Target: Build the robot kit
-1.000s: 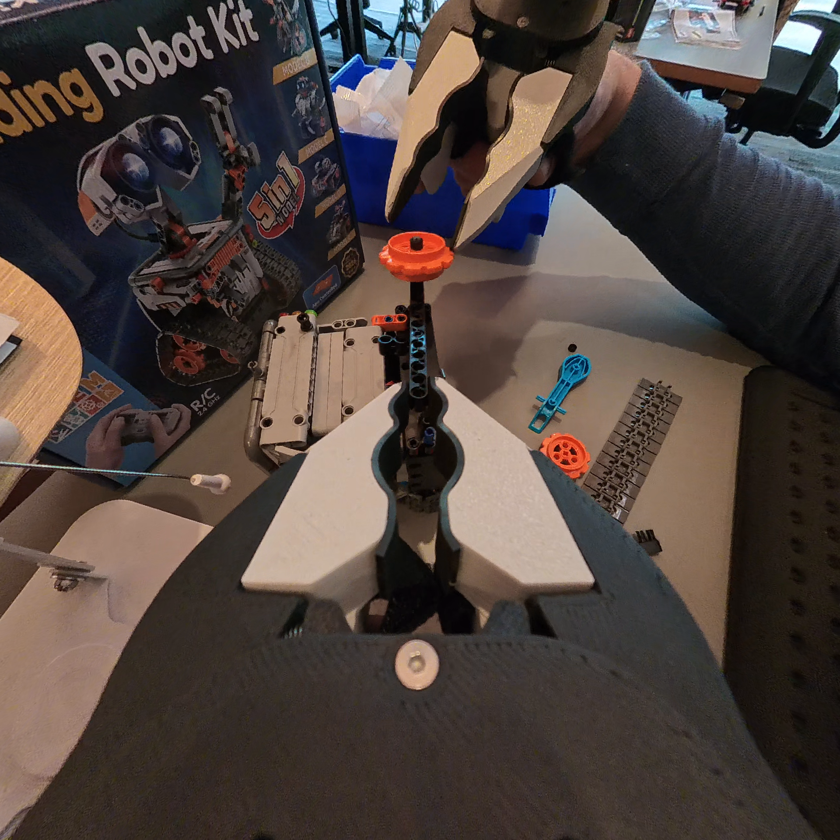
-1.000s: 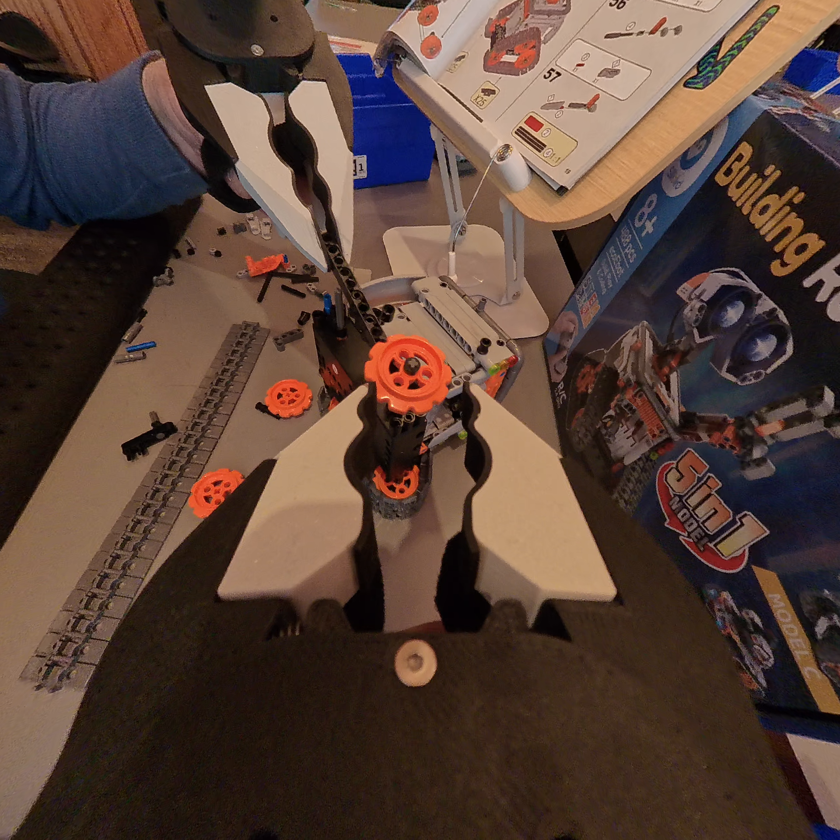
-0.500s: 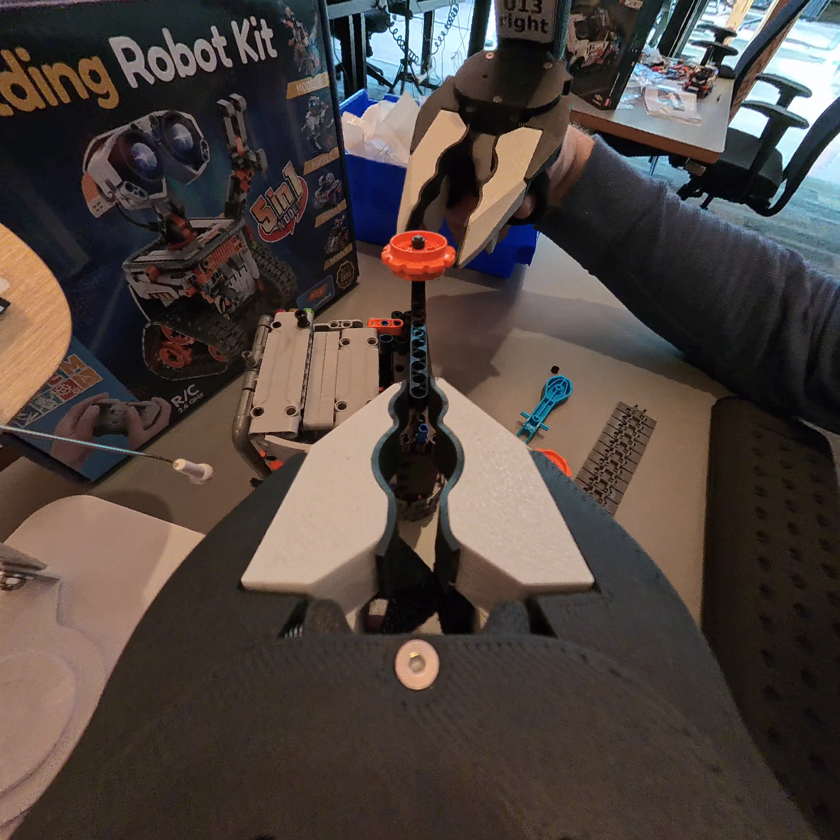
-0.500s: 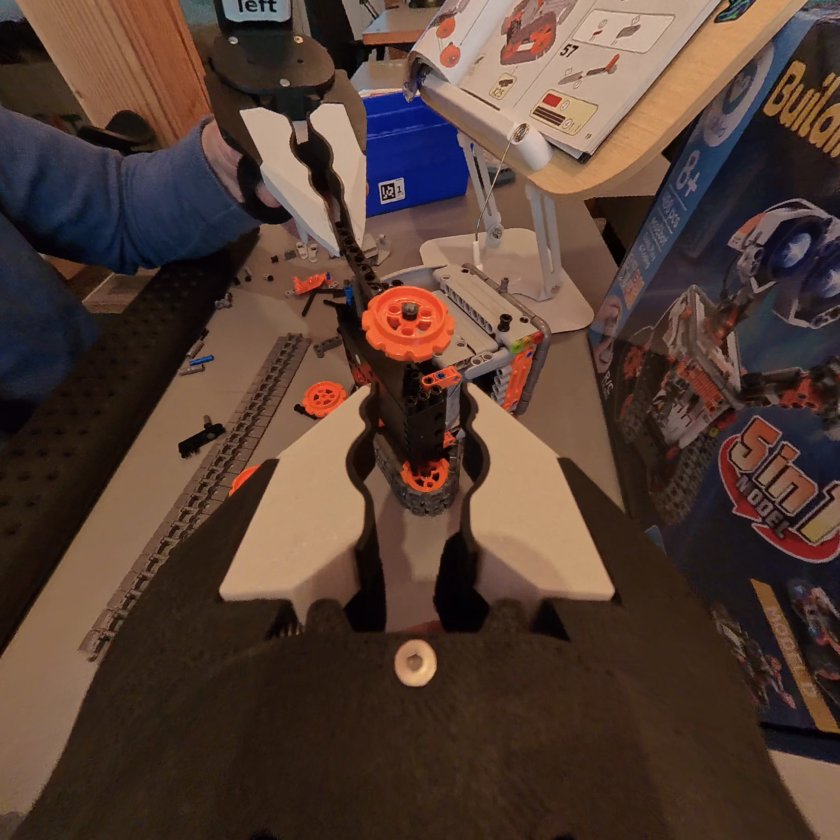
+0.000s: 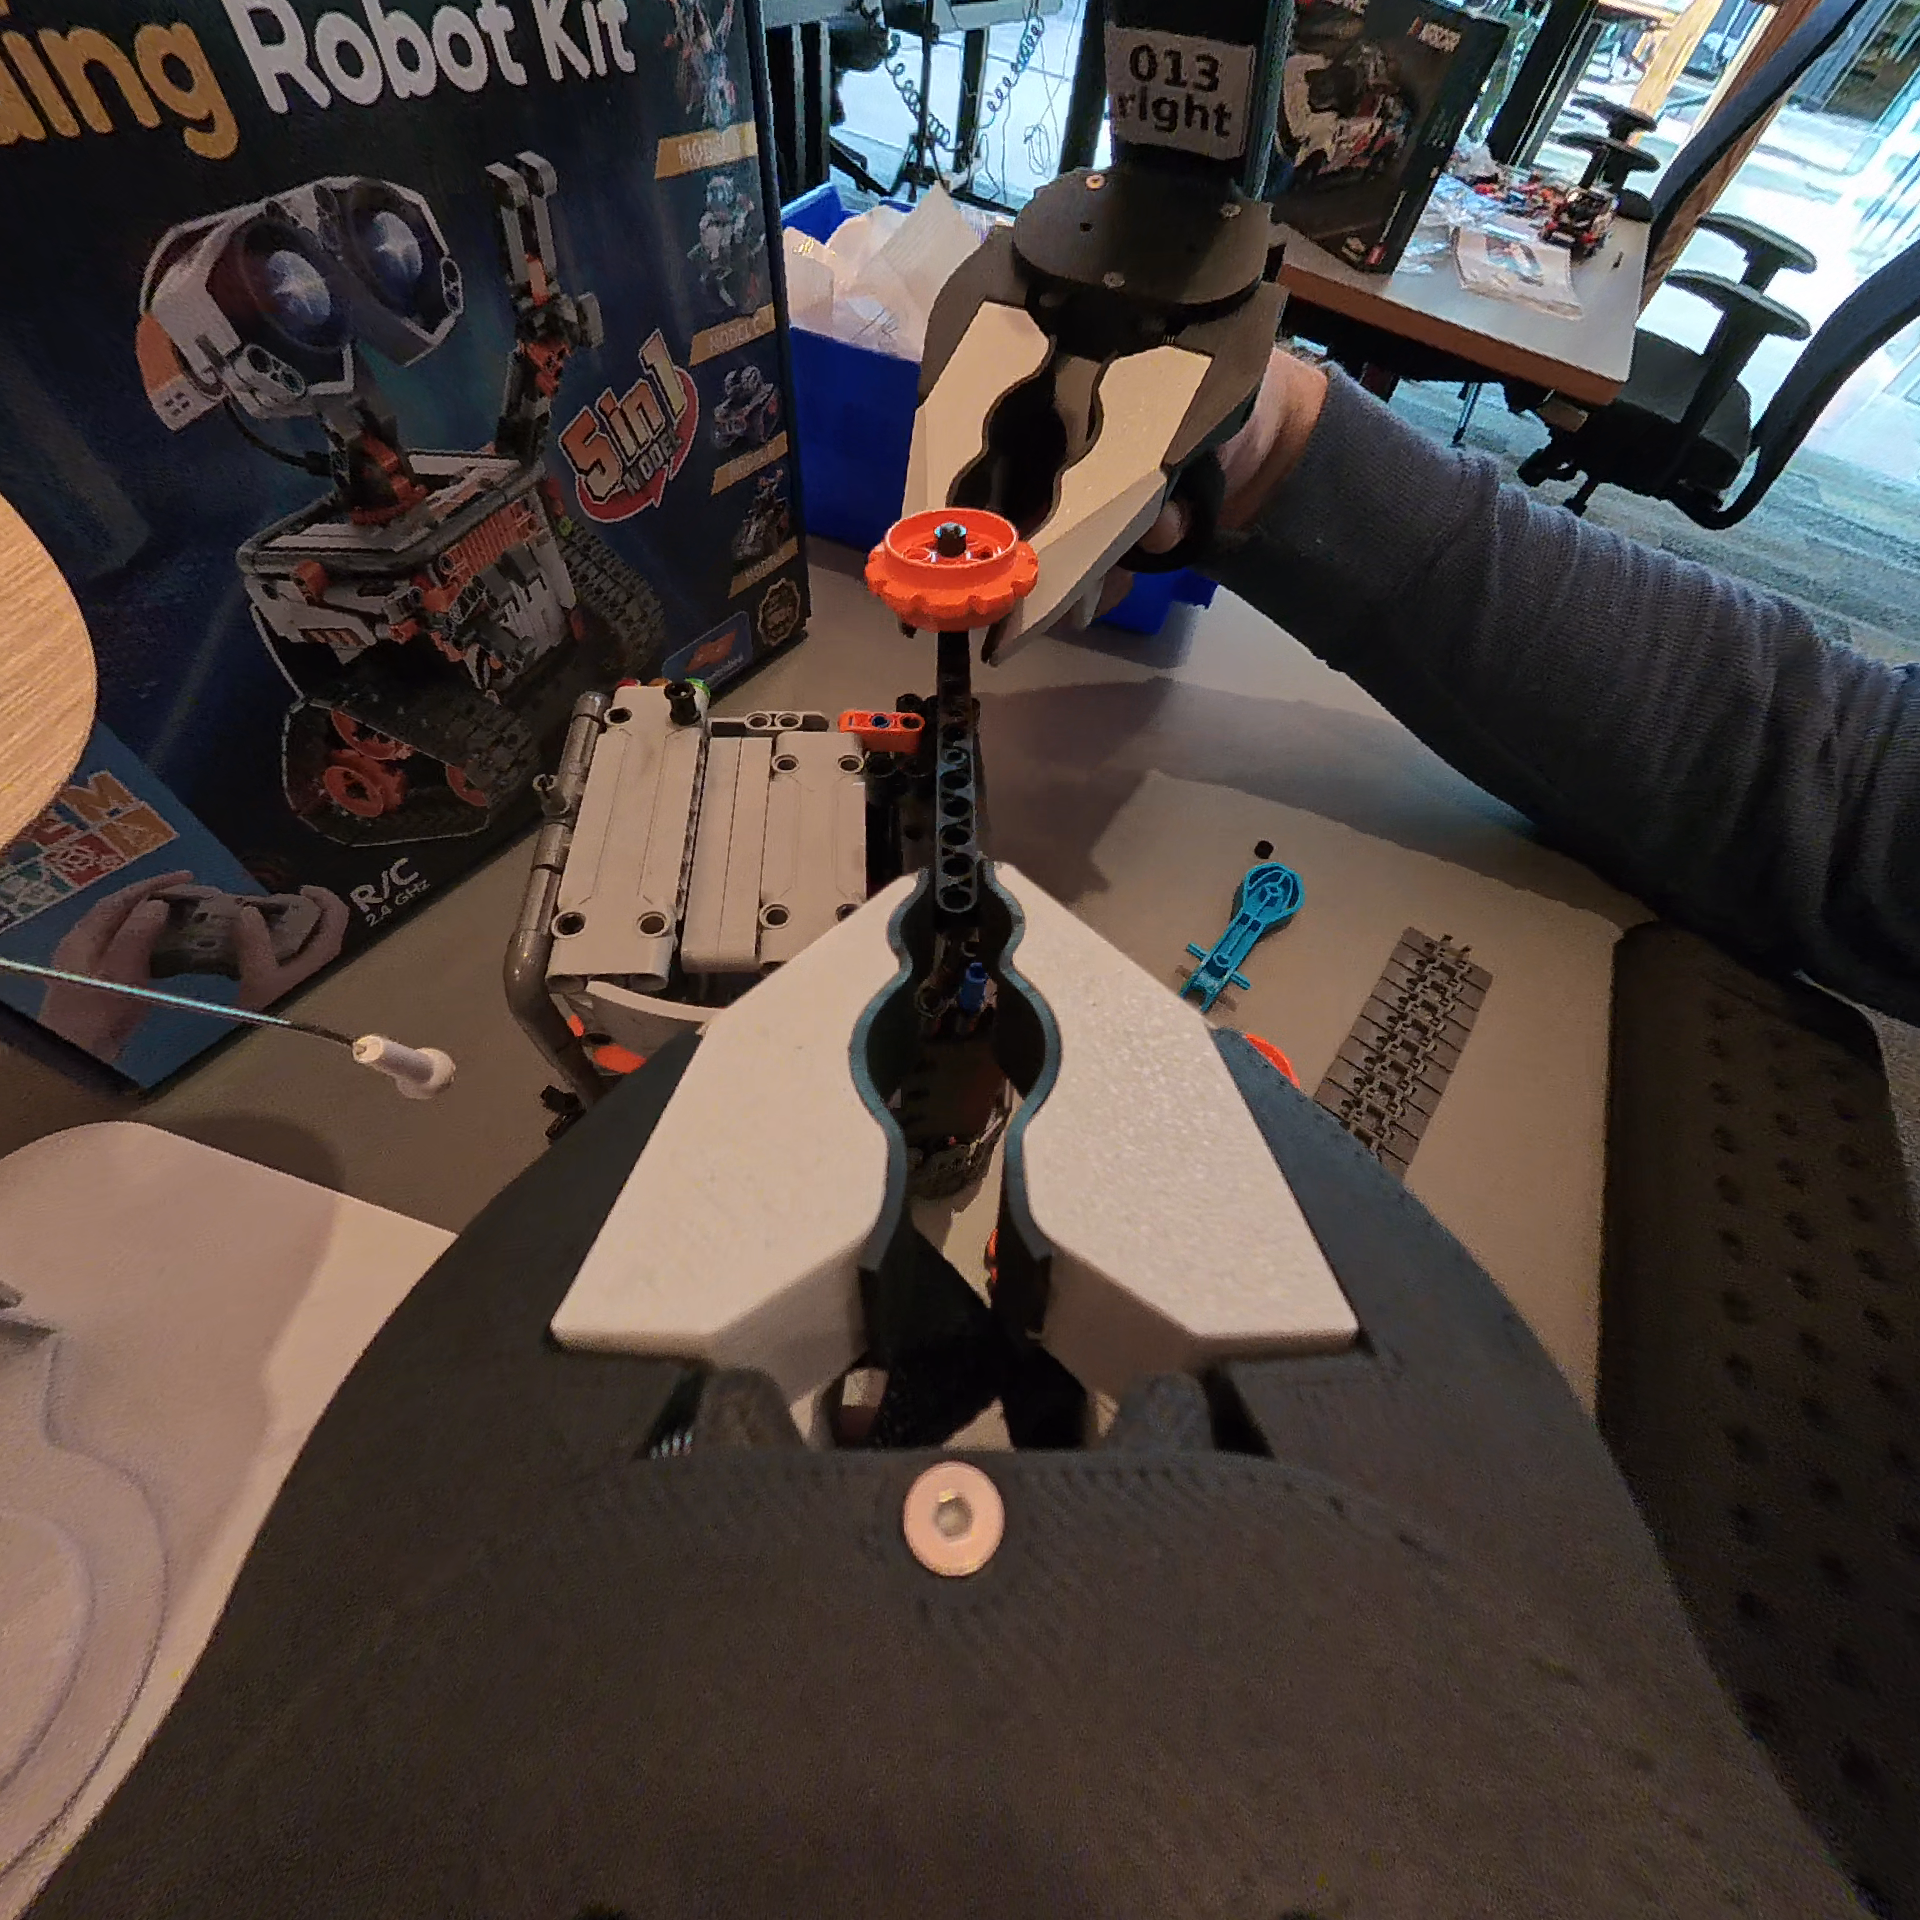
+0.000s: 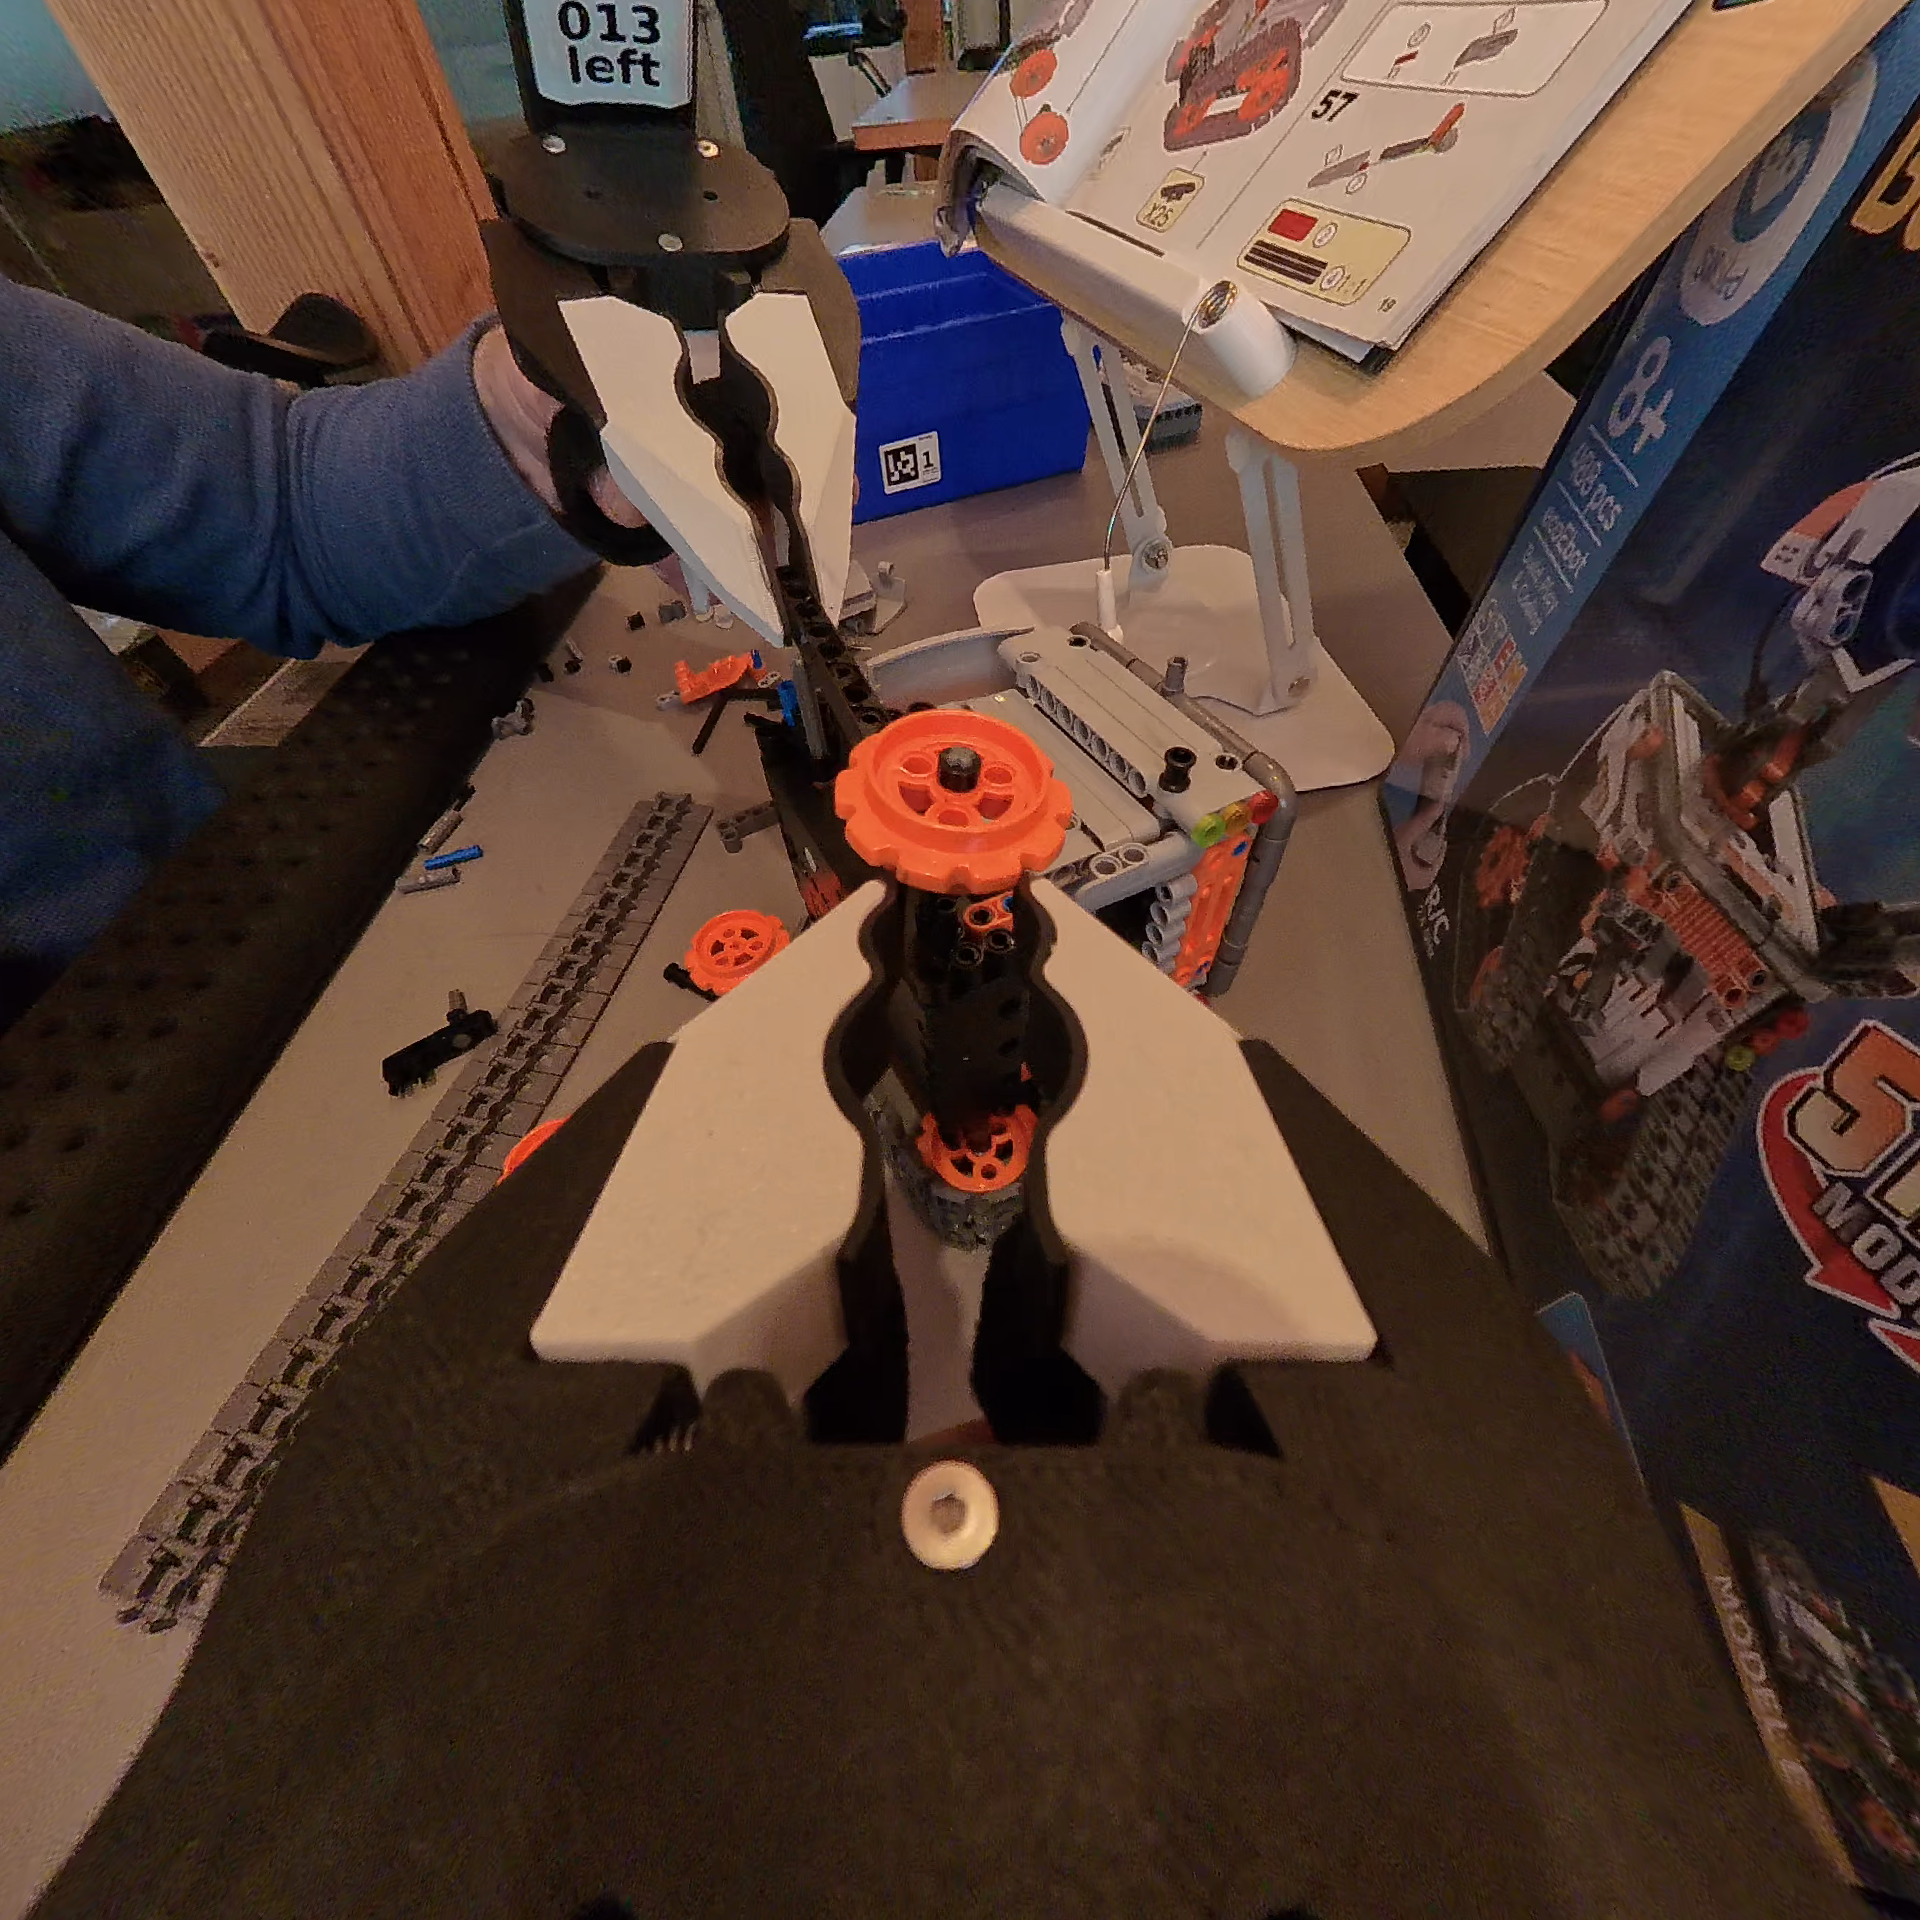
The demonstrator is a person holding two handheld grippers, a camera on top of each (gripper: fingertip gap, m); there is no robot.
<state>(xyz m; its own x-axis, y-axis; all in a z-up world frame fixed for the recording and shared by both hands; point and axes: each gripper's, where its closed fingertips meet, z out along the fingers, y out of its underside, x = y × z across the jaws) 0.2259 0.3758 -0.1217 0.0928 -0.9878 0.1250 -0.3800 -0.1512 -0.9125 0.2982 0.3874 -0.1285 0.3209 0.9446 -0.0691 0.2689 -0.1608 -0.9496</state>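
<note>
Two labelled grippers: left gripper [image 5: 954,894] fingers clamp the black beam [image 5: 954,800], right gripper [image 6: 956,894] fingers stand apart beside the orange wheel [image 6: 952,798].

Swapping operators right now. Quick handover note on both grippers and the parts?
Left hand-held gripper: shut on the black beam, which rises next to the grey model body.
Right hand-held gripper: open, tips either side of the orange wheel; contact unclear.
Done: orange wheel sits on the pin atop the beam.
Loose on the table: track strip, spare orange wheel, blue tool.
</note>
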